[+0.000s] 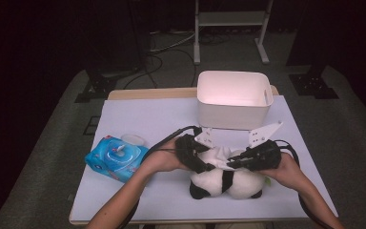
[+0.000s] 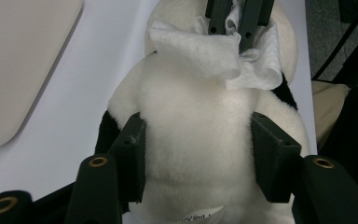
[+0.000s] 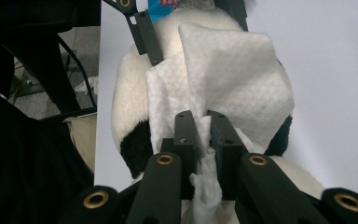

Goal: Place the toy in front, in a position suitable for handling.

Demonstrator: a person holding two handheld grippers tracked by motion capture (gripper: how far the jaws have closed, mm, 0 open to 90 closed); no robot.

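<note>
A black-and-white panda plush [image 1: 224, 183] lies on the white table cover near the front edge. My left gripper [image 2: 200, 140] has a jaw on each flank of the plush [image 2: 196, 107], and both pads press into the fur. A white wipe [image 3: 233, 70] is draped over the plush's upper part. My right gripper [image 3: 200, 126] is shut on a bunched end of that wipe, which sticks out below the jaws. In the high view the left gripper [image 1: 205, 160] and right gripper [image 1: 228, 164] meet over the plush from opposite sides.
A white plastic bin [image 1: 233, 98] stands at the back of the table [image 1: 147, 114], just beyond the grippers. A blue pack of wet wipes [image 1: 116, 157] lies to the left with its flap [image 1: 132, 139] open. A metal stand and cables are on the floor behind.
</note>
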